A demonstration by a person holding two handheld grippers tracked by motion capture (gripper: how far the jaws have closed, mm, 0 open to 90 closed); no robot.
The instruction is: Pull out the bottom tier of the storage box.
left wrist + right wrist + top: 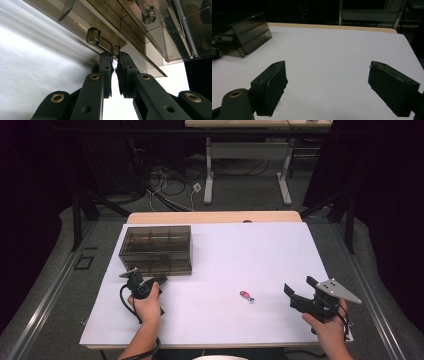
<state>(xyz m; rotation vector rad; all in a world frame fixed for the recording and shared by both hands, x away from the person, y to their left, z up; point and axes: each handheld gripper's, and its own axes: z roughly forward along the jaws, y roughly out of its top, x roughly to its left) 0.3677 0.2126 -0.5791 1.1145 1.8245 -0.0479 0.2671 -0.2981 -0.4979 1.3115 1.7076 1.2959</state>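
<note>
My right hand (327, 325) sits at the near right corner of the table (225, 320), holding my right gripper (300, 290) just above the white surface. In the right gripper view its jaws stand wide apart with nothing between them, only bare white table ahead.

My left hand (146, 306) is at the near left, and my left gripper (159, 281) points away from me at the front of the smoky clear plastic box (156, 249). In the left gripper view the jaws are drawn almost together, a thin gap between them, and their tips (115, 56) meet the small clear latch (102, 42) on the box's front edge. The latch's end sits right at the tips, but I cannot tell whether they truly pinch it or only touch it.

Between my two grippers, nearer the right one, a small red and pale object (246, 296) lies alone on the table; it is too small for me to tell what it is.

Farther off, the box stands on the left half of the table, its inside split into compartments by dividers. Beyond the white surface runs the table's wooden far edge (215, 216), then a floor with cables (170, 187) and the legs of another table (247, 170).
</note>
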